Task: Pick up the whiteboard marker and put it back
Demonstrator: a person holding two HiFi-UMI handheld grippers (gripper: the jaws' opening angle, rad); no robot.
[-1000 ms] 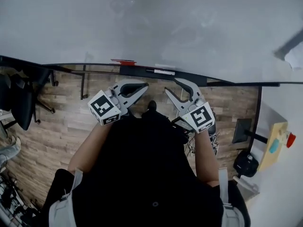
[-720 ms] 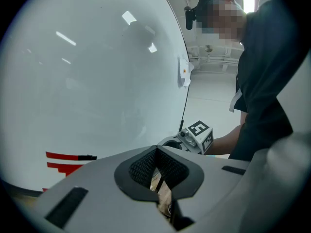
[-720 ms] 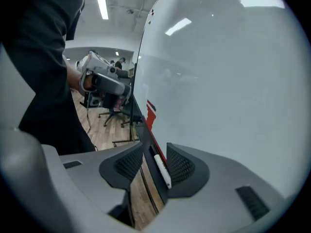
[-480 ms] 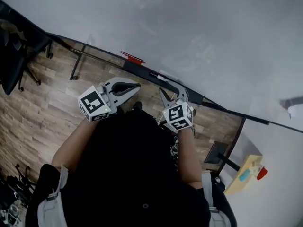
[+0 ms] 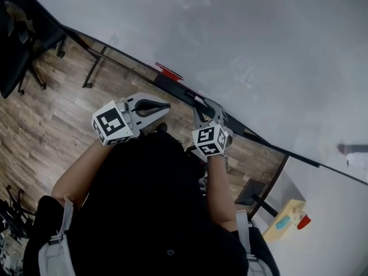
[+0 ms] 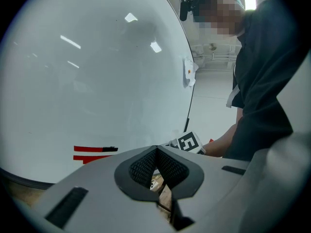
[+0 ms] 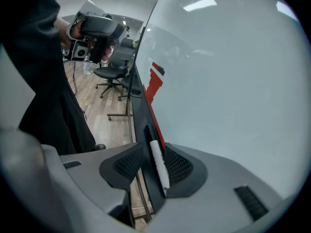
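The whiteboard marker point(image 7: 159, 166), white-bodied with a dark tip, lies lengthwise in the dark tray point(image 7: 140, 115) that runs along the lower edge of the whiteboard point(image 5: 259, 39). The right gripper point(image 7: 154, 154) is set over it, its fingers a little apart with the marker and the tray's front lip between them. The finger point(image 7: 179, 165) on the whiteboard side sits right against the marker and may be touching it; the other finger point(image 7: 127, 164) is on the far side of the tray lip, clear of the marker. The marker rests on the tray, not lifted.

Farther along the tray, well apart from the marker, a red strip point(image 7: 154, 84) lies against the board.

From the head view, the right gripper point(image 5: 208, 109) reaches forward to the tray, and the left gripper point(image 5: 168, 104) is held beside it, short of the board. The left gripper's fingers point(image 6: 146, 166) are pressed together at the tips with nothing between them.

The person wears a black top point(image 5: 149, 206). Below is a wood-plank floor point(image 5: 46, 125), with office chairs point(image 7: 114, 72) standing off to the left side.
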